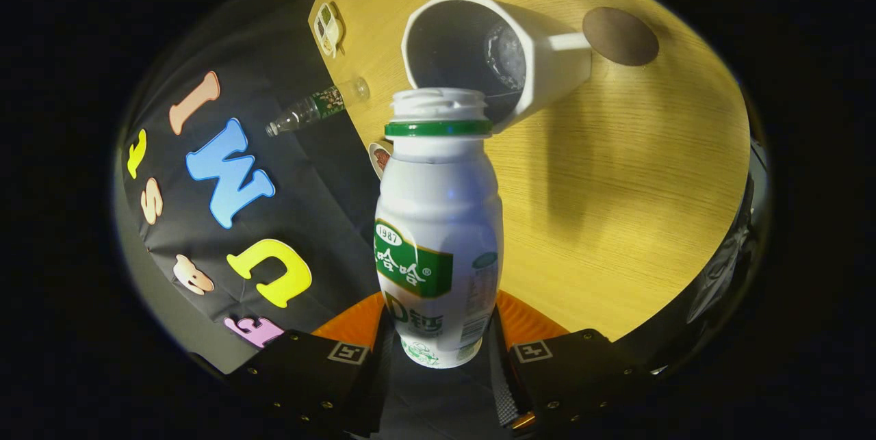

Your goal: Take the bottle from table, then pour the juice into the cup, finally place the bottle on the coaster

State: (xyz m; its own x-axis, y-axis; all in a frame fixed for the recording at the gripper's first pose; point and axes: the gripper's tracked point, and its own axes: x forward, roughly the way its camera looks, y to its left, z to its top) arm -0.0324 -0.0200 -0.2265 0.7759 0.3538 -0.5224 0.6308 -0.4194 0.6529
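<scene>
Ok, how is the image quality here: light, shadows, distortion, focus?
Gripper view: strong fisheye bending of the table edge; warm light from one side, the cup casting a long soft shadow across the wood; the bottle, clamped between the tongs, is sharp; the dark coaster beyond stays readable; no harsh glare.

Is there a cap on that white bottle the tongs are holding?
No. The white bottle, held between the fingers of the tongs, shows a bare threaded mouth above its green ring, pointing at the white cup.
</scene>
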